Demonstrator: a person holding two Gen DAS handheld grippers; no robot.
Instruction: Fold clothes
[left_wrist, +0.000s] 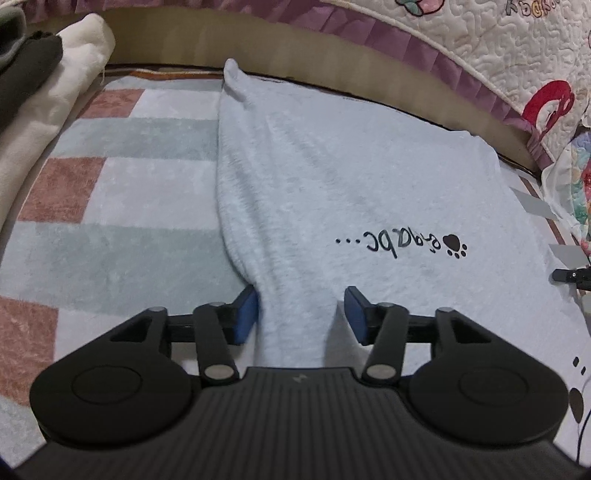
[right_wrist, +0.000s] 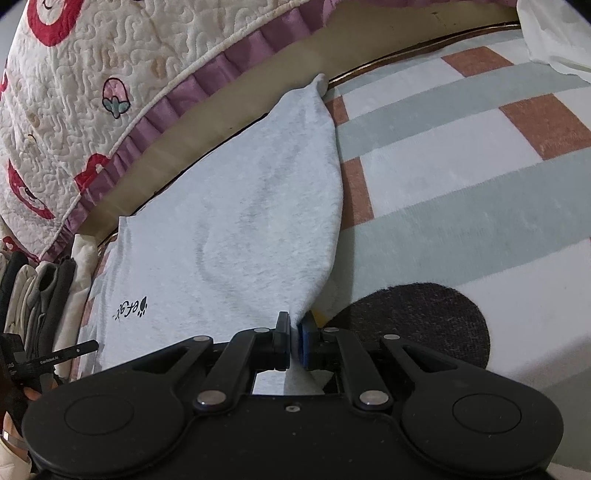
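Pale blue fleece garment (left_wrist: 351, 192) with a black paw print and handwritten-style lettering lies spread on the checked rug (left_wrist: 122, 206) of pale blue, white and rust-pink blocks, its far edge close to the beige base of the bed (left_wrist: 295, 48). We see one corner of it rise to a point near that base, and a long fold runs from there down toward us.

Our left tool (left_wrist: 301, 314) stands with its blue-padded fingers (left_wrist: 245, 314) wide apart, a narrow bunched strip of the fleece passing up between them; the left pad looks to touch the fabric, the right one sits clear of it. Our right tool (right_wrist: 295, 341) is closed tight on a gathered edge of the same garment, the cloth pinched between its pads and pulled into a taut fan spreading away from the grip.

A quilted cream bedspread (right_wrist: 92, 74) with a purple ruffle and red and pink embroidered motifs hangs over the bed above the garment. In the right wrist view a dark round patch (right_wrist: 417, 325) of the rug sits just beside the right tool. A pile of cream and dark clothes (left_wrist: 44, 74) rests at the left edge in the left wrist view, and a row of folded pieces in black, grey and cream (right_wrist: 40, 295) shows at the left edge in the right wrist view.
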